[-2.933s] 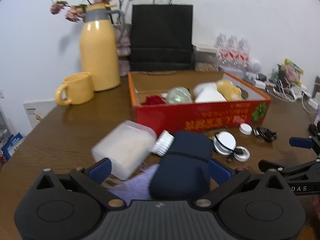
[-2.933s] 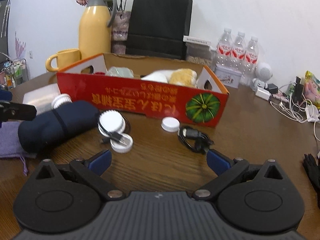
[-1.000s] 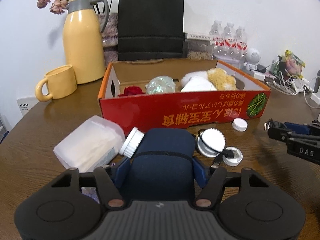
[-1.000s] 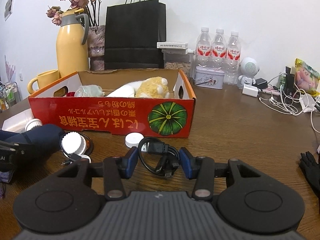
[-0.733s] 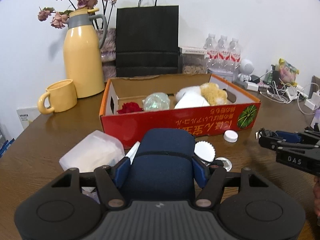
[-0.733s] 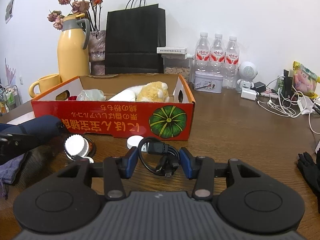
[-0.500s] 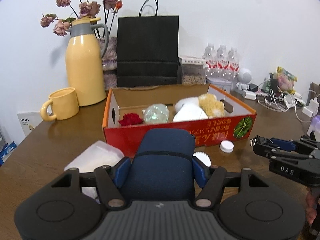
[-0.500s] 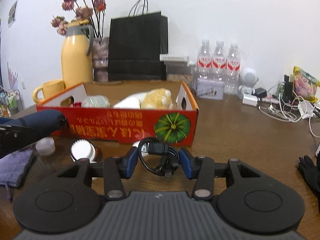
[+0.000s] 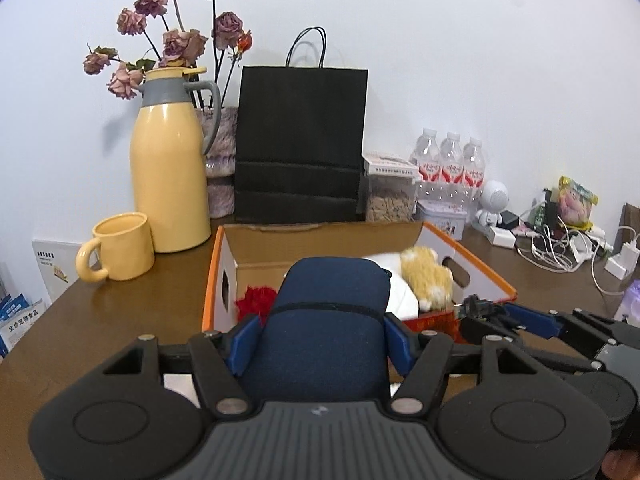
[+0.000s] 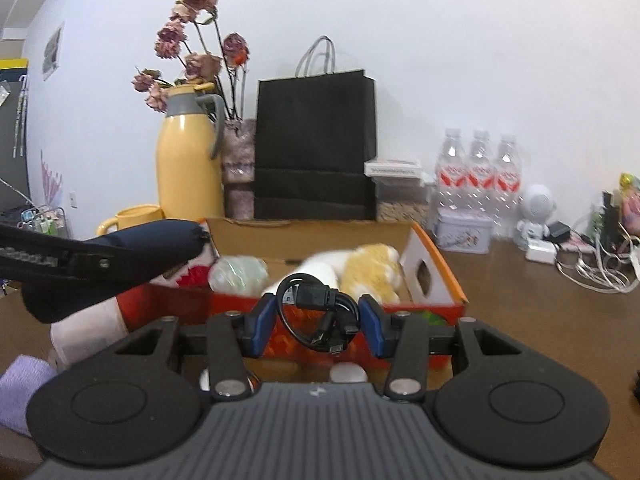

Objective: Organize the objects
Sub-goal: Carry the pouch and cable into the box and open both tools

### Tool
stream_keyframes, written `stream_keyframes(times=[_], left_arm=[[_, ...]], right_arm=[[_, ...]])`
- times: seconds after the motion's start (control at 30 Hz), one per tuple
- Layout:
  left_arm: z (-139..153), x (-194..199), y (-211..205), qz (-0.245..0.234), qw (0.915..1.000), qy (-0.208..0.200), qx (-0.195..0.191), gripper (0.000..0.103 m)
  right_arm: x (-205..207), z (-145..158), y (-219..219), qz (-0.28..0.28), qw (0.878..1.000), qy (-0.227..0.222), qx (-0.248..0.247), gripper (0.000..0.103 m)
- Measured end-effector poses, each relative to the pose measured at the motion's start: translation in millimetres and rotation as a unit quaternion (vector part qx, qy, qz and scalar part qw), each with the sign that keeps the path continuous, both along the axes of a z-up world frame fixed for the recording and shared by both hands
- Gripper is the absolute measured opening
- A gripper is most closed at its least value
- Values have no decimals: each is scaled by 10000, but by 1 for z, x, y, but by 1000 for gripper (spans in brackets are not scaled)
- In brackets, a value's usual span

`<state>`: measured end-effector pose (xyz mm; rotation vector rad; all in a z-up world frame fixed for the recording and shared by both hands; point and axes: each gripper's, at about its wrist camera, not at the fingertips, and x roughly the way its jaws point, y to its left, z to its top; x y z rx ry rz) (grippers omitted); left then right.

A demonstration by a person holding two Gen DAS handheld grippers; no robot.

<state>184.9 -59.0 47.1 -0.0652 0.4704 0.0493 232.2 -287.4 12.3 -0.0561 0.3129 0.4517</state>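
1. Here, my left gripper [image 9: 320,334] pinches a navy pouch [image 9: 326,320] between its blue pads; the pouch is soft and rounded, with a dark seam band across it, and it is held in the air at the near left corner of the red cardboard box [image 9: 216,280].
2. My right gripper [image 10: 320,320] clamps a coiled black cable [image 10: 316,306], its plug showing at the top of the loop, in the air in front of the box's near wall [image 10: 440,312].
3. The box is open-topped, with orange rims; a yellow plush toy [image 9: 426,278], something white and a red flower [image 9: 254,300] lie inside, and bare cardboard floor shows at the back.
4. Printing on the box's front is too blurred to read; the left gripper's side, seen from the right wrist, bears lettering I cannot make out.
5. Beyond the box's far rim stand a black paper bag [image 9: 300,144], a yellow jug [image 9: 170,164] and a yellow mug [image 9: 120,246]; three water bottles [image 9: 452,164] with red labels stand to the right.
6. The wooden table [image 9: 100,320] is bare left of the box.
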Motion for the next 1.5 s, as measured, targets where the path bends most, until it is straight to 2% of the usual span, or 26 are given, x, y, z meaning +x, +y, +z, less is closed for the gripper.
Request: stream_keyframes(times=[0.33, 0.7, 1.07, 1.13, 1.17, 1.2, 1.23, 1.27, 1.33, 1.5], left_arm=[[5, 49, 9, 171, 9998, -66, -100, 64], [-7, 110, 26, 482, 9986, 49, -192, 64], [-26, 126, 32, 402, 9990, 108, -171, 65], [-25, 123, 30, 385, 9992, 5, -141, 65], [-24, 120, 28, 391, 9991, -98, -94, 65], [-23, 118, 27, 432, 9988, -207, -37, 67], [-21, 114, 26, 505, 9982, -336, 31, 83], [-20, 112, 25, 563, 9975, -424, 55, 101], [-19, 108, 26, 604, 9964, -594, 18, 103], [-21, 113, 30, 655, 9969, -421, -135, 103]], right_arm=[[36, 7, 27, 126, 9999, 2, 13, 46], [83, 2, 48, 121, 9999, -1, -42, 46], [107, -4, 50, 92, 9999, 93, -110, 47], [108, -4, 48, 38, 9998, 163, -119, 57], [108, -4, 47, -23, 9997, 221, -137, 81], [109, -4, 46, -71, 9995, 266, -144, 96], [108, -3, 44, -96, 9995, 284, -131, 101], [106, -2, 43, -89, 9995, 272, -118, 103], [105, -1, 42, -93, 9995, 268, -124, 103], [107, -2, 42, -126, 9993, 343, -118, 103]])
